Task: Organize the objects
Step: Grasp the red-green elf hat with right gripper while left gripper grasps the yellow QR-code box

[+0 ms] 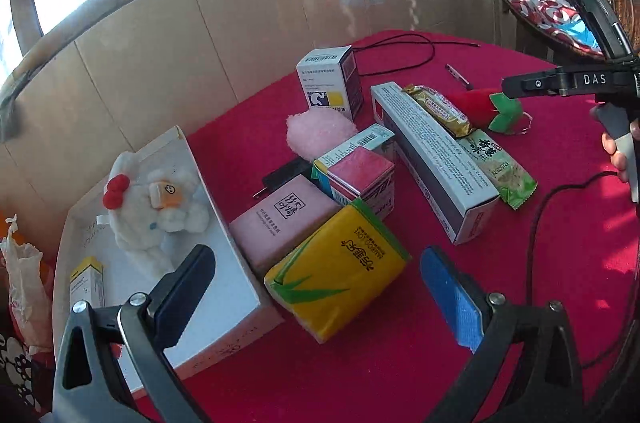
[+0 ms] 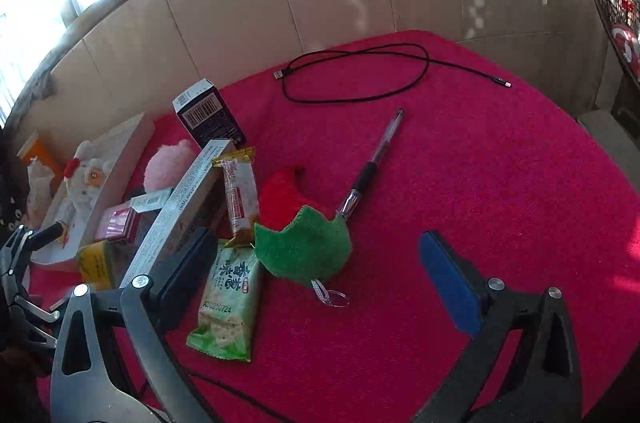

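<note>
Left gripper (image 1: 316,287): jaws stood wide apart and held nothing, hovering just above the yellow tissue pack.
Yellow tissue pack (image 1: 338,269): lay on the red cloth (image 1: 360,375), between the two fingers in the left wrist view, touching the white tray's long side.
White tray (image 1: 236,287): sat at the left edge of the cloth; a white plush toy (image 1: 154,201) with a red bow and a small yellow-and-white box (image 1: 87,283) lay inside it.
Pink box (image 1: 284,217): lay flat, touching the tissue pack's far side and just beside the tray.
Small carton with pink top (image 1: 360,171): stood behind the tissue pack, with a pink fluffy ball (image 1: 320,133) behind it.
Long white box (image 1: 434,159): lay to the right of the tissue pack, a gold snack bar (image 1: 438,109) resting on its far end.
Right gripper (image 2: 316,275): jaws were spread open and empty, over the green snack packet (image 2: 228,303) and the strawberry plush (image 2: 298,231).
Pen (image 2: 370,167): lay on the cloth, its tip at the strawberry plush's green leaf.
Black cable (image 2: 360,71): looped at the far side of the cloth, well apart from the tissue pack.
</note>
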`<state>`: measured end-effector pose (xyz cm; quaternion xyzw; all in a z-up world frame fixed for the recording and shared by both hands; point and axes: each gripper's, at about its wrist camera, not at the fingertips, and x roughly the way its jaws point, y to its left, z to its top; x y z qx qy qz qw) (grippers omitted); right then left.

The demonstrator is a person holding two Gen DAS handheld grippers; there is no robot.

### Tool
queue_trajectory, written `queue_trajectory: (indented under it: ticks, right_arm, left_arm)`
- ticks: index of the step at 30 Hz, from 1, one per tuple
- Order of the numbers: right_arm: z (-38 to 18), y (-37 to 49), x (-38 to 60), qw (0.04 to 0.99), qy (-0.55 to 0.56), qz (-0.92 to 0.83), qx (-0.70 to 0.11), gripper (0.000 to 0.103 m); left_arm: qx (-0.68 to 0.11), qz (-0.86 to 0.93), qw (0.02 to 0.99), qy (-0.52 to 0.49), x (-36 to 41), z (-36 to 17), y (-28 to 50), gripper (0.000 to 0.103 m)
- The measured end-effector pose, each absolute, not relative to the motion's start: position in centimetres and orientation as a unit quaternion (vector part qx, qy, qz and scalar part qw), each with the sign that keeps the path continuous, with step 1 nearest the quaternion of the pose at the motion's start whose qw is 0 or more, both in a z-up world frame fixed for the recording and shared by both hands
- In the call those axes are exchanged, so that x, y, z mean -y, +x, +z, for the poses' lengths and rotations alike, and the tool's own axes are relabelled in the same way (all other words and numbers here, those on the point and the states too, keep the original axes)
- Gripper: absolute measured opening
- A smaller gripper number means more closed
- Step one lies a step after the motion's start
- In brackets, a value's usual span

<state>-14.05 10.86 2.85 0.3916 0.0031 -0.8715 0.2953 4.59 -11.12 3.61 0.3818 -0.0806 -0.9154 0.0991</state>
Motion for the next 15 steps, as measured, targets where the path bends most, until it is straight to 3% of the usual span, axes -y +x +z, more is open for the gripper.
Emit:
queue_trajectory:
  ticks: [5, 9, 13, 15]
  right_arm:
    - [1.2, -15.3, -8.3, 0.296, 0.404, -0.866, -0.015, 0.1]
    - [-0.4, -15.9, -6.8, 0.307, 0.425, -0.851, -0.019, 0.082]
    - [-0.4, -15.4, -6.3, 0.328, 0.419, -0.846, -0.035, 0.054]
    - [-0.4, -15.3, -6.3, 0.333, 0.419, -0.844, -0.037, 0.05]
  left_arm:
    - [0.07, -0.908, 0.099, 0.4, 11.5, 2.6, 3.4, 0.099]
    - [0.081, -0.905, 0.09, 0.409, 11.2, 2.1, 2.9, 0.093]
    - [0.041, -0.902, 0.055, 0.426, 11.4, 1.9, 3.0, 0.073]
    - [0.044, -0.9, 0.049, 0.431, 11.0, 2.1, 3.2, 0.064]
